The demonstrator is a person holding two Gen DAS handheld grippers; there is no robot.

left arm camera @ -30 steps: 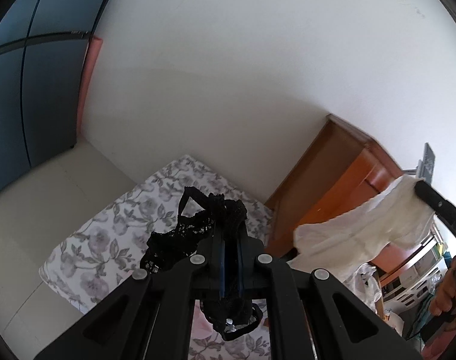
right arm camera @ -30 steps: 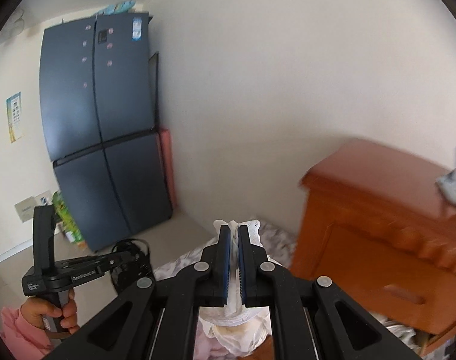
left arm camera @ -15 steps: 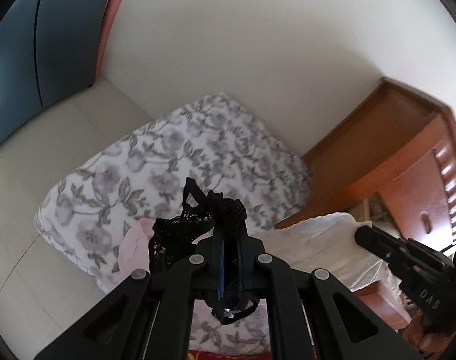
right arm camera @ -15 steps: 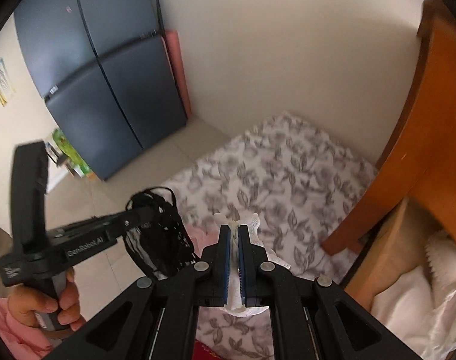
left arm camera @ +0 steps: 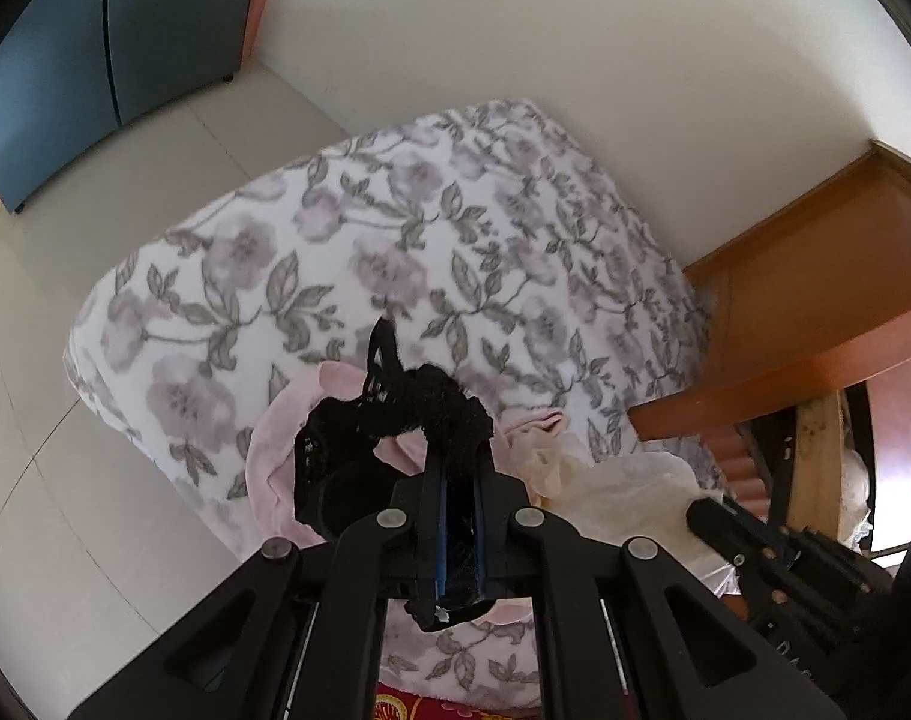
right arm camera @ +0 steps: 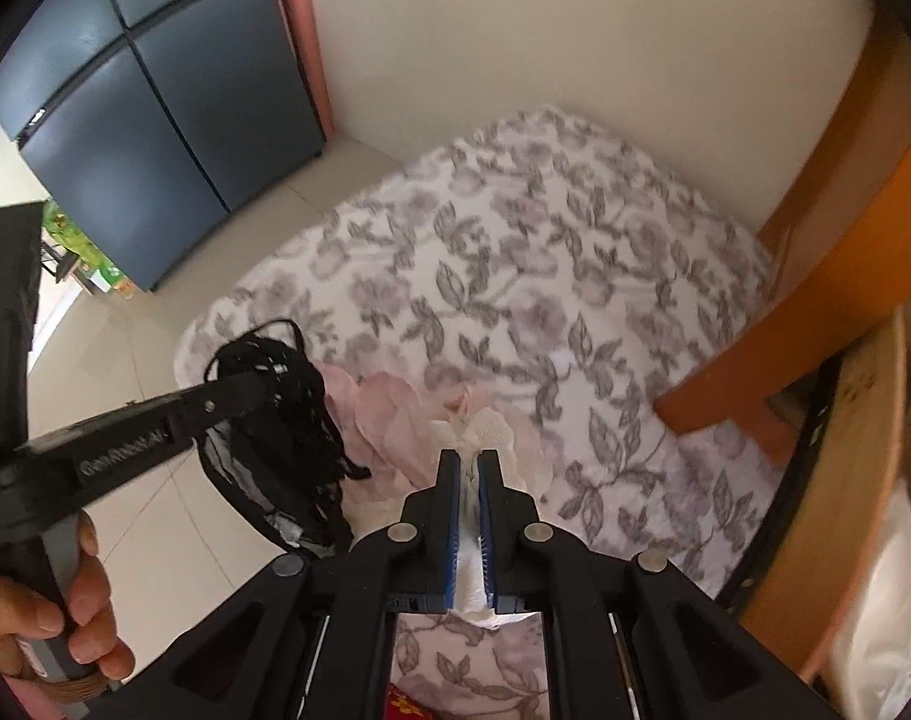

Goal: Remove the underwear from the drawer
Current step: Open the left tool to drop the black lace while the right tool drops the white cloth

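1. Black lace underwear [left arm camera: 395, 420] is pinched between our left gripper [left arm camera: 458, 468] fingers, which are pressed together on the fabric; it hangs bunched above the floral-print white and grey blanket [left arm camera: 395, 240].
2. We hold the white cotton underwear [right arm camera: 482, 429] in our right gripper [right arm camera: 469, 468], whose fingers pinch it tight; the right jaws have just been opening slightly, with the cloth between them.
3. We see a pale pink garment [right arm camera: 383, 414] lying on the blanket, beneath both held items.
4. We note the orange-brown wooden dresser [right arm camera: 845, 276] just beside the blanket, its drawer [right arm camera: 857, 480] open with white cloth inside.
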